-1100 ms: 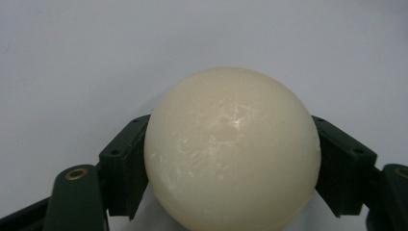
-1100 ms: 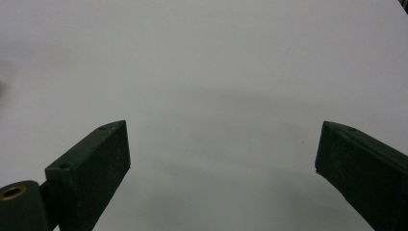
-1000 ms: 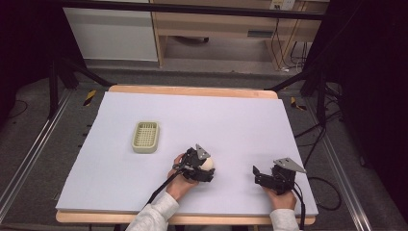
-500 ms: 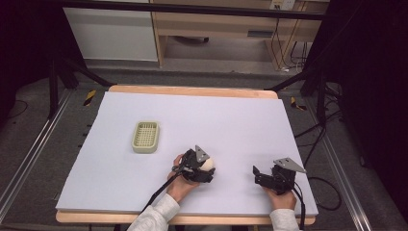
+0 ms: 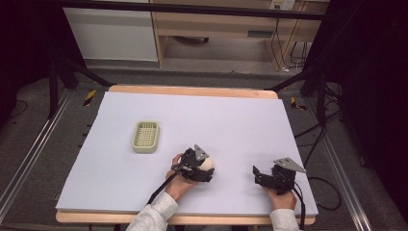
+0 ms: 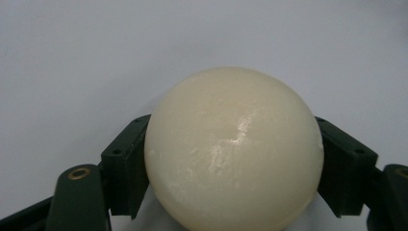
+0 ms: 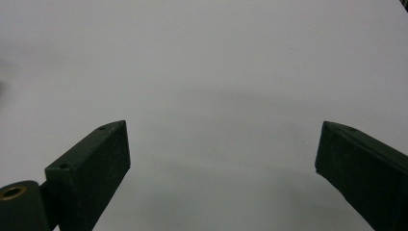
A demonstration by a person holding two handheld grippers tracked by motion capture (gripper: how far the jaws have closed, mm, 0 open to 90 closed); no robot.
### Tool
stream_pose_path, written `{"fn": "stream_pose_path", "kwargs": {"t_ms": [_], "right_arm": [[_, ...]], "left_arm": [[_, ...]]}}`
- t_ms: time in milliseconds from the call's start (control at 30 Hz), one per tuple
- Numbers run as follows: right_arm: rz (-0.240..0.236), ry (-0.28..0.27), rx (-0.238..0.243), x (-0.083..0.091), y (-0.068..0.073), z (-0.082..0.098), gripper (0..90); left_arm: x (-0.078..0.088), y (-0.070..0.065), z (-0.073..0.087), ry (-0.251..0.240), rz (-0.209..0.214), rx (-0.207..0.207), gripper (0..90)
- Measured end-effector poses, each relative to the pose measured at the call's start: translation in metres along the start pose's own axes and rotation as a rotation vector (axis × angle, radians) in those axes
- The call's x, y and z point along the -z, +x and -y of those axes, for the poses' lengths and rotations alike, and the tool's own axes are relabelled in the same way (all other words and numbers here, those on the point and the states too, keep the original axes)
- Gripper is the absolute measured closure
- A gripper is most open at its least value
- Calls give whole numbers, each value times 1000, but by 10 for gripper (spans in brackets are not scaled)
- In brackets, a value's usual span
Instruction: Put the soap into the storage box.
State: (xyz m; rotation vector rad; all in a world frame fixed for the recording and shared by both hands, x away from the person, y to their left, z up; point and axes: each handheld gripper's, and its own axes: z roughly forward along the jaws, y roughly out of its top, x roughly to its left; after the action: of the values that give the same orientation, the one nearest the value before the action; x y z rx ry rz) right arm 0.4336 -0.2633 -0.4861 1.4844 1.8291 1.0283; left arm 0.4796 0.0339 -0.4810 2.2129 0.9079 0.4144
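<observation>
A cream-coloured ball [image 6: 234,149] sits between the two black jaws of my left gripper [image 6: 231,163], and both pads press against its sides. In the high view that left gripper [image 5: 204,168] rests low over the white table sheet near the front middle, the ball [image 5: 207,163] showing at its tip. My right gripper [image 5: 258,175] lies to the right of it near the front edge; in the right gripper view its jaws [image 7: 221,168] stand wide apart over bare sheet with nothing between them.
A pale green slotted tray [image 5: 146,136] lies on the sheet to the left, beyond the left gripper. The white sheet [image 5: 216,120] covers a wooden table with metal rails at both sides. Cables trail off the front right corner.
</observation>
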Motion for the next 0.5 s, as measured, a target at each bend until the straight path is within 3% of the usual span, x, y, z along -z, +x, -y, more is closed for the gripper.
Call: {"fn": "stream_pose_path", "kwargs": {"t_ms": [167,500], "right_arm": [[-1,2,-1,0,0,0,55],[-1,-1,1,0,0,0,55]], "left_arm": [[5,0,-3,2,0,-12,243],[34,6,-17,-54,-10,-26,243]]}}
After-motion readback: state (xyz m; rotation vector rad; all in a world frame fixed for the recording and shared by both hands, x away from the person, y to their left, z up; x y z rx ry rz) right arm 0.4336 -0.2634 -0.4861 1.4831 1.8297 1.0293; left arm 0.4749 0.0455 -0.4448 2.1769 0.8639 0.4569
